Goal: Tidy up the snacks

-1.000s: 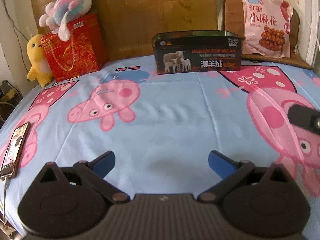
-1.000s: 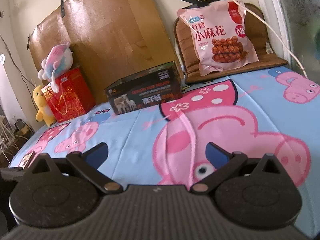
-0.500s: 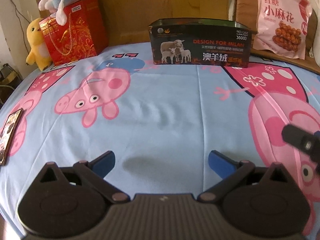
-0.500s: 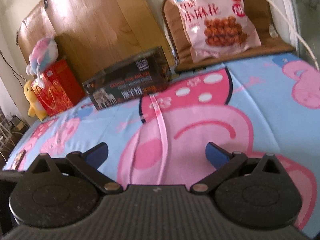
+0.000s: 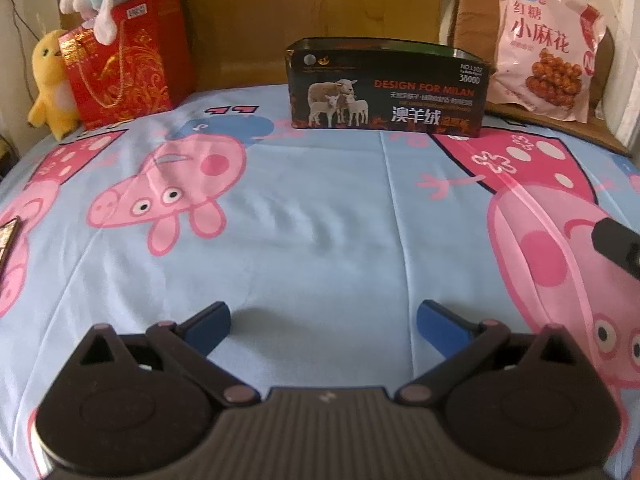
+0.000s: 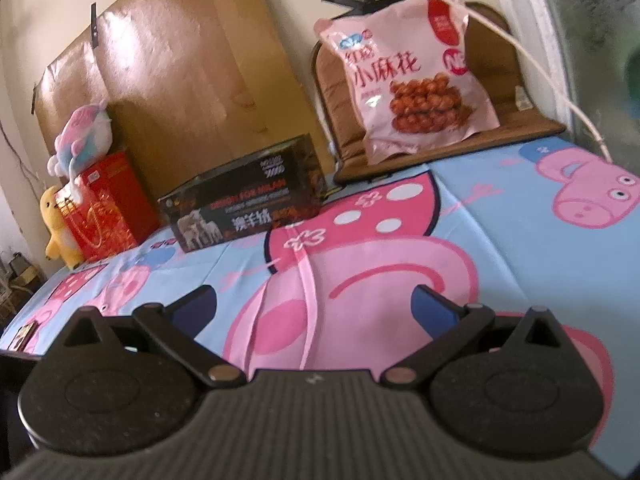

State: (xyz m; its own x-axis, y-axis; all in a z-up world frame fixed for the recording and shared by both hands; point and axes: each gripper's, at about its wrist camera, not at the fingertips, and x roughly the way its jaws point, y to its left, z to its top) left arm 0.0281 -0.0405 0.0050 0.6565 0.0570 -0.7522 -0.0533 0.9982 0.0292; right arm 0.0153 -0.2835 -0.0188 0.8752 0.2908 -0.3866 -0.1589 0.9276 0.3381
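Since a second ago the left gripper (image 5: 323, 322) has been brought nearer the dark box (image 5: 387, 88), which now looms larger. Both it and the right gripper (image 6: 314, 304) are held wide, empty, over open blue sheet (image 5: 320, 240). The pink snack bag (image 6: 408, 72) is propped upright on the brown chair (image 6: 500, 120) — beyond the bed's far edge, right of the box, whose inside cannot be seen.

A yellow plush duck (image 5: 50, 84) stands beside a red gift bag (image 5: 128, 56) on the cartoon-pig sheet (image 5: 320, 220).
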